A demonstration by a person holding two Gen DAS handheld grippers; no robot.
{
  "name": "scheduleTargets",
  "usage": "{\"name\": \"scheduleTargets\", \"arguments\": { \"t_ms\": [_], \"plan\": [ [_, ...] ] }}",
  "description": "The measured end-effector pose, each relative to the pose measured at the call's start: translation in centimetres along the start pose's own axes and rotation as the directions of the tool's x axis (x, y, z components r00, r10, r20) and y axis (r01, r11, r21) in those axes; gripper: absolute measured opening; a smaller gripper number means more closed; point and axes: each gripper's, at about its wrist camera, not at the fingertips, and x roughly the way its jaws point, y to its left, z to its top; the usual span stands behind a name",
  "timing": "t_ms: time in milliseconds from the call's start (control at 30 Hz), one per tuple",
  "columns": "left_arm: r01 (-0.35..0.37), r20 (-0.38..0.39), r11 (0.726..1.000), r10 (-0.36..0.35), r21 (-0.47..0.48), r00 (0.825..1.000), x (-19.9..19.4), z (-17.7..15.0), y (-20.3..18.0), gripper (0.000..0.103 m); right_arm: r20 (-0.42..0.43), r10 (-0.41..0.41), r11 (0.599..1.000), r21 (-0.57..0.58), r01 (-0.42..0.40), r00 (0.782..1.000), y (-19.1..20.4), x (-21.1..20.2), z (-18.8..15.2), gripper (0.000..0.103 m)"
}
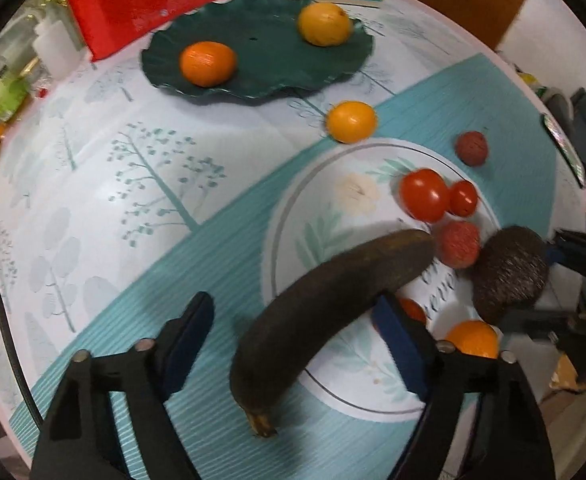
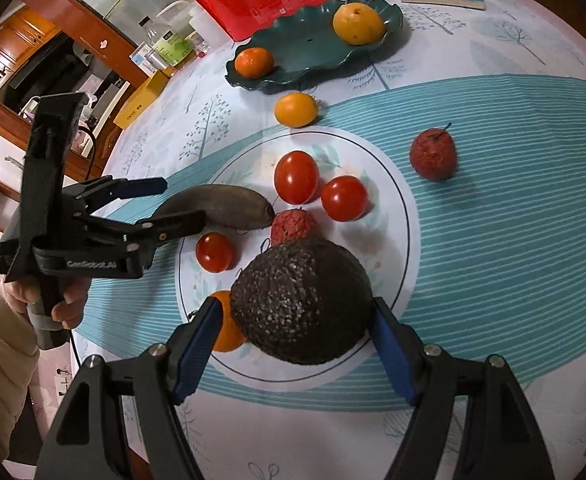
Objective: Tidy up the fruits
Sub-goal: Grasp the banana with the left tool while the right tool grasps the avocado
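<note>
1. My left gripper (image 1: 293, 344) points down over the blackened banana (image 1: 325, 308). Its jaws are spread; the right pad (image 1: 397, 344) meets the banana's side and the left pad stands clear, so nothing is pinched.
2. The banana lies half on the white floral plate (image 1: 333, 216), its stem end out on the teal-striped tablecloth (image 1: 197, 264).
3. My right gripper (image 2: 293, 344) straddles the dark avocado (image 2: 303, 300) on the plate's near edge. The right pad looks to be touching its skin; on the left I cannot tell. No firm pinch shows.
4. Also on the plate: three red tomatoes (image 2: 296, 176), a red lychee (image 2: 293, 226) and a small orange (image 2: 225, 328) tucked behind the avocado.
5. Loose on the cloth: a yellow-orange citrus (image 2: 296, 109) and a second lychee (image 2: 433, 154).
6. The green wavy dish (image 2: 305, 60) beyond holds a tangerine (image 2: 253, 62) and a yellow fruit (image 2: 357, 24).
7. A hand (image 2: 65, 300) in a cream sleeve grips the left tool.
</note>
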Motion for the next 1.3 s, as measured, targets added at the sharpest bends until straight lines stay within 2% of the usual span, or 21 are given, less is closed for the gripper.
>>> {"name": "scheduleTargets", "arguments": {
  "t_ms": [33, 67, 167, 333, 600, 733, 767, 900, 1000, 1067, 1167, 1300],
  "plan": [
    [0.014, 0.0, 1.0, -0.014, 0.012, 1.0, -0.1, -0.2, -0.6, 0.064, -0.001, 0.0, 1.0, 0.002, 0.0, 1.0, 0.0, 0.1, 0.1, 0.072],
    [0.019, -0.003, 0.999, -0.019, 0.026, 1.0, -0.1, -0.4, -0.8, 0.06, -0.002, 0.005, 1.0, 0.004, -0.005, 1.0, -0.1, 0.1, 0.1, 0.072],
    [-0.023, -0.009, 0.996, 0.024, 0.088, 1.0, -0.1, -0.8, -1.7, 0.056, -0.008, 0.0, 1.0, -0.015, 0.0, 1.0, 0.1, 0.1, 0.3, 0.072],
    [-0.004, -0.039, 0.994, 0.008, 0.112, 0.999, -0.1, -0.4, -1.4, 0.055, -0.018, 0.0, 0.999, -0.035, 0.0, 1.0, 0.0, 0.0, 0.4, 0.071],
    [-0.026, -0.083, 0.981, 0.043, 0.194, 0.996, 1.4, 1.0, -2.4, 0.056, -0.019, -0.019, 0.999, -0.045, 0.019, 1.0, 0.3, 0.2, 0.8, 0.072],
    [-0.021, -0.063, 0.984, 0.033, 0.176, 0.997, 1.4, 1.7, -2.8, 0.047, -0.021, -0.017, 0.999, -0.044, 0.016, 1.0, 0.3, 0.2, 0.9, 0.072],
    [-0.028, -0.058, 0.984, 0.039, 0.175, 0.998, 1.4, 1.7, -2.9, 0.042, -0.022, -0.016, 0.999, -0.043, 0.015, 1.0, 0.3, 0.2, 1.0, 0.072],
    [-0.078, -0.055, 0.983, 0.089, 0.165, 0.995, 1.5, 2.1, -4.1, 0.038, -0.024, -0.022, 0.999, -0.049, 0.021, 0.999, 0.3, 0.2, 1.1, 0.071],
    [-0.117, -0.084, 0.987, 0.126, 0.11, 0.988, 1.4, 1.6, -4.7, 0.035, -0.017, -0.066, 0.994, -0.083, 0.065, 0.998, 0.6, 0.1, 1.1, 0.071],
    [-0.118, -0.098, 0.992, 0.122, 0.045, 0.988, 0.9, 0.8, -4.6, 0.035, -0.017, -0.087, 0.992, -0.093, 0.085, 0.996, 0.6, -0.2, 1.1, 0.07],
    [-0.12, -0.093, 0.992, 0.115, -0.047, 0.989, -0.2, -0.6, -4.5, 0.034, -0.016, -0.077, 0.993, -0.088, 0.075, 0.997, 0.4, -1.1, 1.1, 0.07],
    [-0.107, -0.067, 0.967, 0.094, -0.23, 0.993, -2.2, -2.4, -4.1, 0.033, -0.004, -0.089, 0.988, -0.127, 0.088, 0.996, 0.6, -3.1, 1.5, 0.07]
  ]
}}
